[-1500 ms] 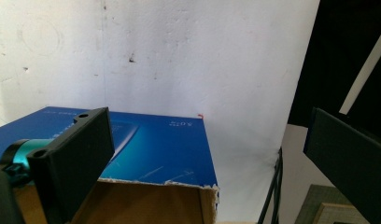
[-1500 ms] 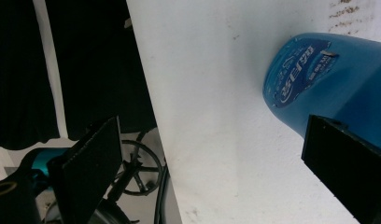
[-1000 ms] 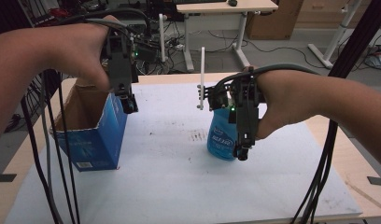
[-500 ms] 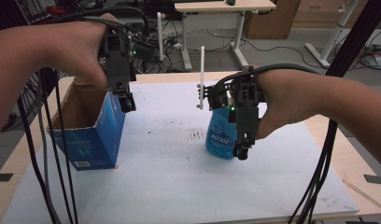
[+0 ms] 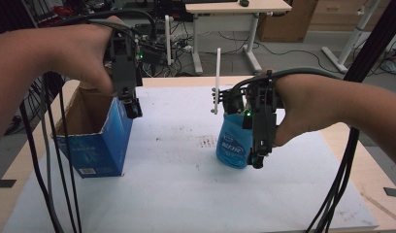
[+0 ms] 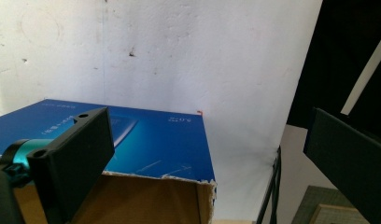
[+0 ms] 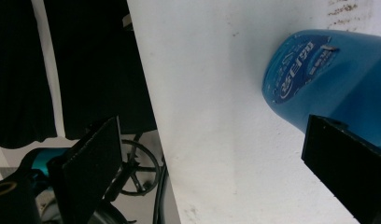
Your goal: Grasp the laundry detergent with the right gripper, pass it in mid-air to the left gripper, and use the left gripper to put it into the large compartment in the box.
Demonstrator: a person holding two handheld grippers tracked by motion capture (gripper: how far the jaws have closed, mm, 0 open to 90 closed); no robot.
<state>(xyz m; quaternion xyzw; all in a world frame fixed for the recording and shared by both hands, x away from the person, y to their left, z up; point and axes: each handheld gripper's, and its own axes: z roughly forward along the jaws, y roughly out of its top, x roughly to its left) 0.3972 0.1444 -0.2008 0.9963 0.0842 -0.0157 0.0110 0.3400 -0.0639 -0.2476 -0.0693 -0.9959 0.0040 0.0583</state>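
Note:
An open blue cardboard box (image 5: pixel 96 145) stands on the left of the white table (image 5: pixel 176 194). My left gripper (image 5: pixel 133 109) hangs over its right wall, jaws spread wide. In the left gripper view the box's blue side (image 6: pixel 151 140) and torn top edge lie below the open left gripper (image 6: pixel 202 126). A blue bottle (image 5: pixel 233 143) with a white label stands right of centre. My right gripper (image 5: pixel 255 160) is against its right side, pointing down. In the right gripper view the right gripper (image 7: pixel 212 130) is open, with the bottle (image 7: pixel 319 79) just beyond the right-hand jaw, nothing gripped.
A thin white upright post (image 5: pixel 217 80) stands at the table's back edge behind the bottle. Black cables (image 5: pixel 45 160) hang down at the left and at the right (image 5: pixel 341 184). Bare wooden table edge (image 5: pixel 366 179) shows right of the white surface. A desk (image 5: pixel 235 7) stands behind.

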